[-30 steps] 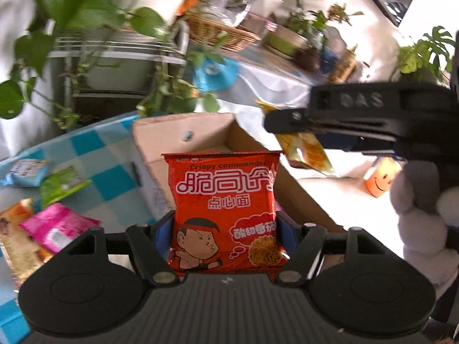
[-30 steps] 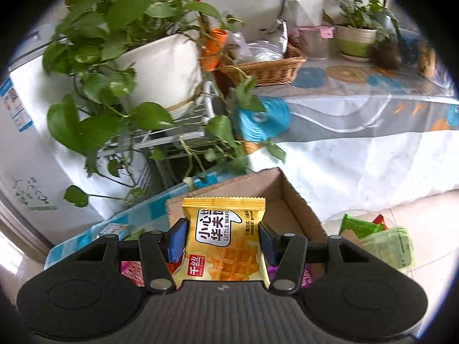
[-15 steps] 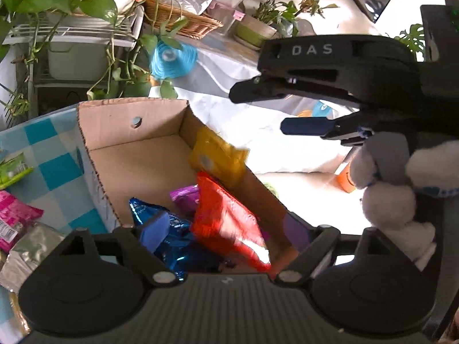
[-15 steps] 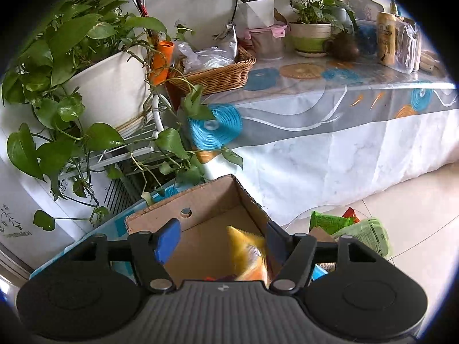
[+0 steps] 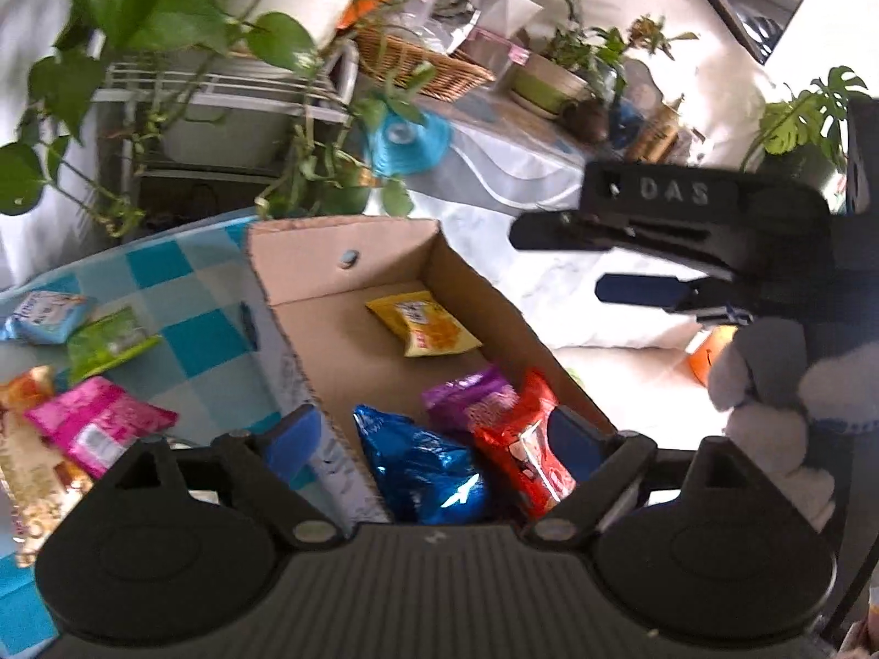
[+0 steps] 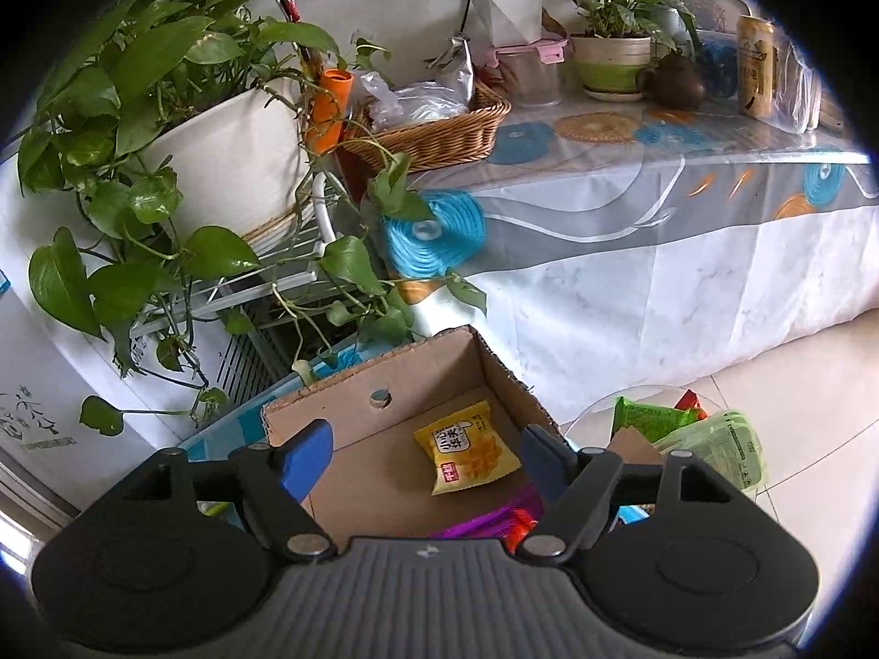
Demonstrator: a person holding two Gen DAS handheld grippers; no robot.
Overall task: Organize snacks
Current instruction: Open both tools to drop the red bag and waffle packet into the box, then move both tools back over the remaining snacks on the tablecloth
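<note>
An open cardboard box stands below both grippers. Inside lie a yellow wafer pack, a purple pack, a red noodle pack and a blue foil pack. My left gripper hangs over the box's near end, its jaws opening and gripping nothing. My right gripper is over the box too, jaws opening and empty; it also shows from the side in the left wrist view. Pink and green packs lie loose on the checked cloth.
More packs lie at the cloth's left edge. Trailing potted plants and a white rack stand behind the box. A table with a wicker basket lies beyond. A clear tub of green packs sits to the right. A gloved hand holds the right gripper.
Both grippers opened. The red noodle pack left the left jaws and the yellow wafer pack left the right jaws; both dropped into the box.
</note>
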